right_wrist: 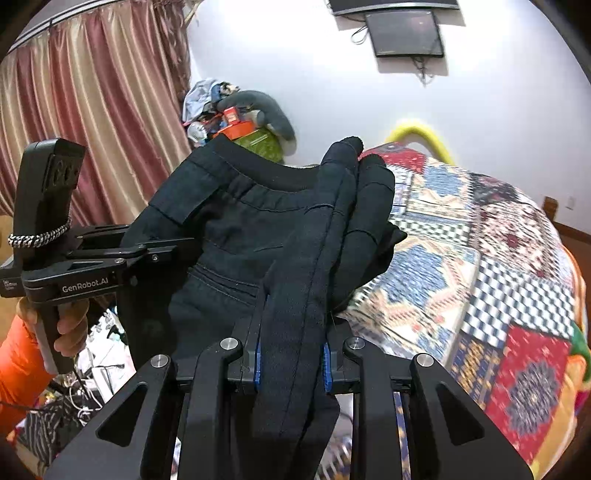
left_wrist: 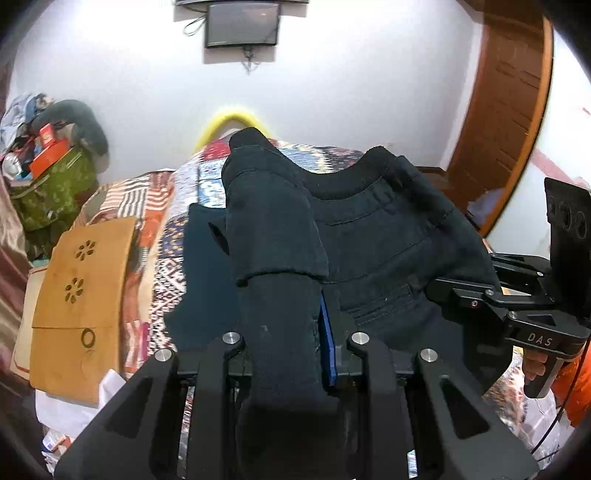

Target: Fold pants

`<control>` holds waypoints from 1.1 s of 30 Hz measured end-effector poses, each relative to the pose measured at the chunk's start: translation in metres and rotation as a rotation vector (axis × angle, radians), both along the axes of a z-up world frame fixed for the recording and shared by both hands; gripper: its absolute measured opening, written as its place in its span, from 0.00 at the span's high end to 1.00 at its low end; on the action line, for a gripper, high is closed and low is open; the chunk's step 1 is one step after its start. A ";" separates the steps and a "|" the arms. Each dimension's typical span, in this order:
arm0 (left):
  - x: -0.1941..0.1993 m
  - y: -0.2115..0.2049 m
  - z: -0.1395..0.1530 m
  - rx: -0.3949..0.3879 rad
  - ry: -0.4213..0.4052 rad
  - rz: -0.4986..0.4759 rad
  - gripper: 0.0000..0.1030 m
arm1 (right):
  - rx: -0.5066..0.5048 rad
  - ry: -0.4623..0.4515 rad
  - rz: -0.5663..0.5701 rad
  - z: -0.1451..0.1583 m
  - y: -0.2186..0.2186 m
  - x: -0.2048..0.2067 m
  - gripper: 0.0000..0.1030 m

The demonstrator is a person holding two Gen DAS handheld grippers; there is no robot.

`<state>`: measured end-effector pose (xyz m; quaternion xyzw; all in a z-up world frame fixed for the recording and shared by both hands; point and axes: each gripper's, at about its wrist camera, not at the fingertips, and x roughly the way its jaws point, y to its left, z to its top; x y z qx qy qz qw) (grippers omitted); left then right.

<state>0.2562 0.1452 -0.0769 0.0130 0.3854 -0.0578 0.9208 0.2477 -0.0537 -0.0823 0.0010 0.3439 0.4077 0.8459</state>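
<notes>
Left wrist view shows our left gripper (left_wrist: 286, 332) clenched on a thick bunch of the dark navy cotton pants (left_wrist: 373, 236), the cloth pressed against its blue pad. At the right edge of that view our right gripper (left_wrist: 439, 288) reaches in from the side, its black handle printed "DAS" in pale letters, and bites the other end of the elastic waistband.

From the right wrist view we see the right gripper (right_wrist: 291, 358) closed on a folded ridge of the same pants (right_wrist: 236, 229) between two blue pads. The left gripper (right_wrist: 155, 254) comes in from the left there, gripping the waistband corner; its body reads "GenRobot.AI" in white, and a hand (right_wrist: 70, 325) in an orange sleeve (right_wrist: 18, 365) holds its handle. A braided cord is wound round the black block above it.

So the pants hang stretched between both tools, waistband up, lifted off the bed — a stitched back pocket faces us.

Below lies a patchwork quilt of red, blue and white printed squares (right_wrist: 491, 266), with a tan cut-out board (left_wrist: 77, 302) beside it. Behind are a white wall, a dark wall-mounted screen (left_wrist: 242, 24), pink and gold curtains (right_wrist: 92, 103), a brown wooden door (left_wrist: 506, 110), and a green bag (left_wrist: 55, 188) heaped with clutter.
</notes>
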 end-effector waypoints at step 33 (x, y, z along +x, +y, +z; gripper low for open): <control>0.175 0.114 -0.160 0.002 0.195 0.214 0.52 | -0.250 0.157 -0.014 -0.106 0.099 0.151 0.66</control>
